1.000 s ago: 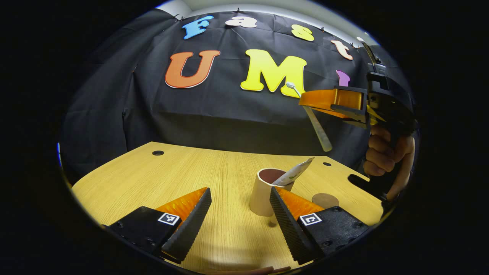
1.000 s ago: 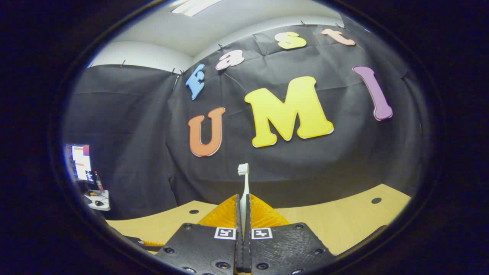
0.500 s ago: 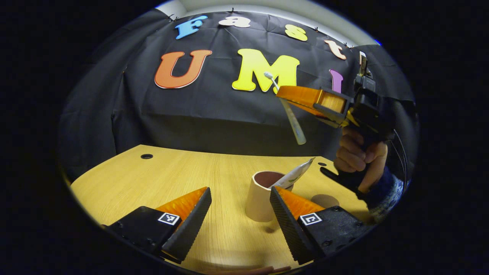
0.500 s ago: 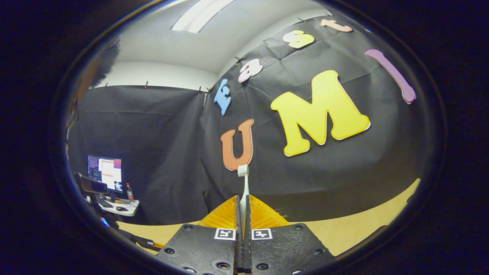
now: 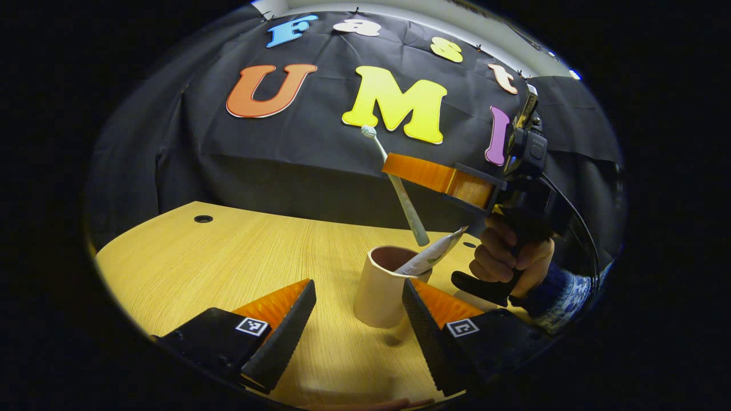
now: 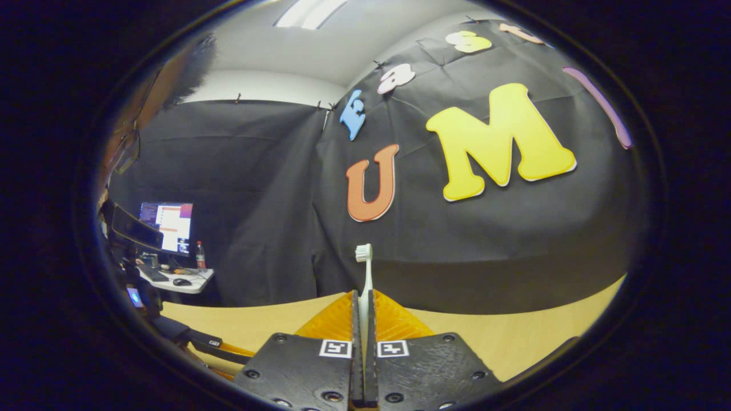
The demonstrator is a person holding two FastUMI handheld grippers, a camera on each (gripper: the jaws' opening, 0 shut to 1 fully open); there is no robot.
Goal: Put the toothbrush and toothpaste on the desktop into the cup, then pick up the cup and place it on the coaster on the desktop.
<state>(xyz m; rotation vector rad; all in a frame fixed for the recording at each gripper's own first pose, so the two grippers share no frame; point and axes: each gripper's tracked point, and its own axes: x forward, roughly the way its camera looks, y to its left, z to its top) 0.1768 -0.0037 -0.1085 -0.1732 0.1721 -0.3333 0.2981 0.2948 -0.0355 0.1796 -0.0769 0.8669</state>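
above the cup (image 5: pixel 380 288) your right gripper (image 5: pixel 394 169) clamps the toothbrush (image 5: pixel 400 191); your left gripper (image 5: pixel 357 319) gapes wide (toothpaste (image 5: pixel 429 260) print unreadable).

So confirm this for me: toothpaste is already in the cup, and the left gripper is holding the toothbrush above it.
One thing is off: the right gripper holds the toothbrush, not the left gripper, which is open near the cup. The left gripper view shows this. The toothpaste is indeed in the cup.
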